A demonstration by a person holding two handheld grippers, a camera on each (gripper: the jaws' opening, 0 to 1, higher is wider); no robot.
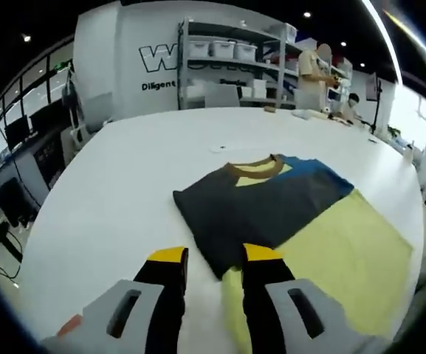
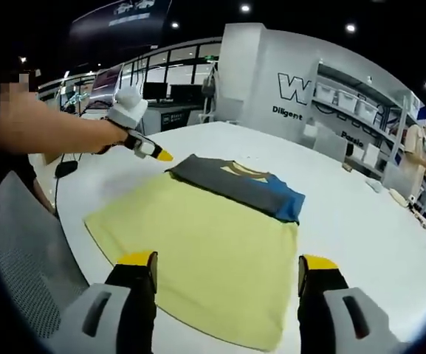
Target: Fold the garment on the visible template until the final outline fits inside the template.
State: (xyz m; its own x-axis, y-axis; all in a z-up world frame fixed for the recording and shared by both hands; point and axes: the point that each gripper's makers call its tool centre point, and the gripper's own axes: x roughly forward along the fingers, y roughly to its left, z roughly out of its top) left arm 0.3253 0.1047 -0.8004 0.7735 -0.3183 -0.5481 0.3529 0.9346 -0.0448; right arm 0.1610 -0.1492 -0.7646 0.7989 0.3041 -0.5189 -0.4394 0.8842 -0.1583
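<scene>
Dark grey T-shirt with blue sleeve (image 2: 238, 183) lies folded on pale yellow sheet template (image 2: 198, 258), white round table (image 2: 360, 214). Left gripper (image 1: 215, 259) and right gripper (image 2: 227, 264) both gape, empty. Metal shelving with bins (image 1: 231, 63) and a standing person (image 1: 310, 81) behind.

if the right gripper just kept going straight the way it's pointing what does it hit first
Most likely the yellow body of the shirt, which lies flat on the white table right ahead of the open right gripper. Depth is hard to judge, so it might touch near the hem.

Both views look down-forward over white table (image 1: 124, 169); share folded garment (image 1: 272, 203), from different sides.
</scene>
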